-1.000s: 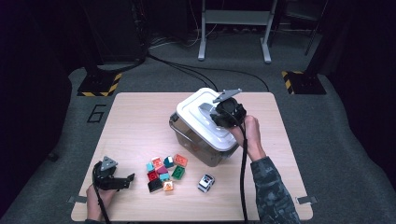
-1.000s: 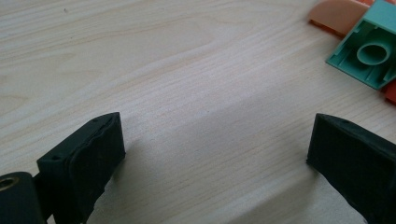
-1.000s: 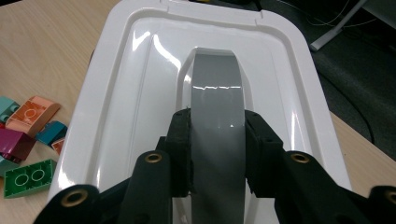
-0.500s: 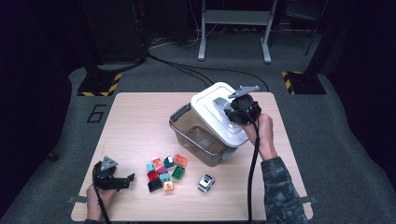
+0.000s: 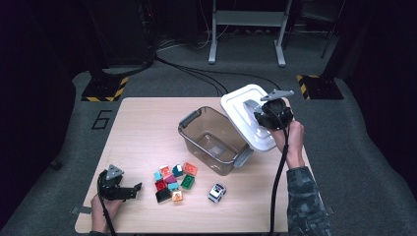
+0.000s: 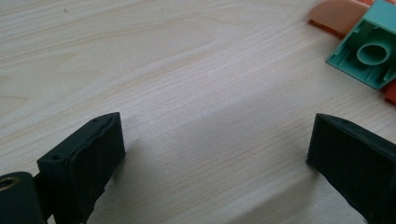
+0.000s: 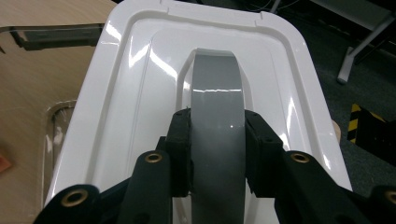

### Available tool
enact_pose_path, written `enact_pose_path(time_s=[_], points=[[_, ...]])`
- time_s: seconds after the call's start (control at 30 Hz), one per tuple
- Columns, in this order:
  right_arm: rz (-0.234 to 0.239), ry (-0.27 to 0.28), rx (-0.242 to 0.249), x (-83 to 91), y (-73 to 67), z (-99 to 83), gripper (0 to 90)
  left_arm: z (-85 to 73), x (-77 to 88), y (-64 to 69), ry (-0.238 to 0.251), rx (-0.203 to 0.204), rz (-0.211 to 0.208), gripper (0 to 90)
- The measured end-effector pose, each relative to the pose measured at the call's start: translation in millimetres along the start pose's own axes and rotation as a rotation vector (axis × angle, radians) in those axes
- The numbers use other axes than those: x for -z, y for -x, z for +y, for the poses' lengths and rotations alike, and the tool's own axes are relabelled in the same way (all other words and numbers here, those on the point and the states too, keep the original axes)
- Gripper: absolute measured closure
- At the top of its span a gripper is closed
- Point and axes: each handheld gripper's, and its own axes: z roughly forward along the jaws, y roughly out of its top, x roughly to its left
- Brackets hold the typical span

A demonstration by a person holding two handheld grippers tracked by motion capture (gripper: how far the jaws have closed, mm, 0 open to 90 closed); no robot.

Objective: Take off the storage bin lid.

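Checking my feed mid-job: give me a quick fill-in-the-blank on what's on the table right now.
1. The right gripper is shut on the lid's grey ____.
2. The white lid is ____ the clear bin.
3. The left gripper's jaws stand ____.
4. Beside the blocks sits a toy ____.

Missing words: handle; off; open; car

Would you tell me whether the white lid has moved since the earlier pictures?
Yes. The white lid, held by the right gripper, has shifted right off the clear bin, which now stands open.

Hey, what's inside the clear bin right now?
The clear bin looks empty: its bare bottom shows through. The white lid, held by the right gripper, covers its far right corner, hiding that part.
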Motion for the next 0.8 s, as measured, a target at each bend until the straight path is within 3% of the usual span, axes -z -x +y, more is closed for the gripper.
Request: enact_pose_path(time_s=[0.43, 0.8], points=[[-0.083, -0.025, -0.095, -3.6, 38.4, -30.3, 66.6, 0.0, -0.1, 0.0, 0.002, 0.002, 0.0, 3.7], [-0.175, -0.056, -0.236, -25.4, 58.6, -69.4, 66.5, 0.0, 0.0, -0.1, 0.0, 0.0, 0.0, 3.7]])
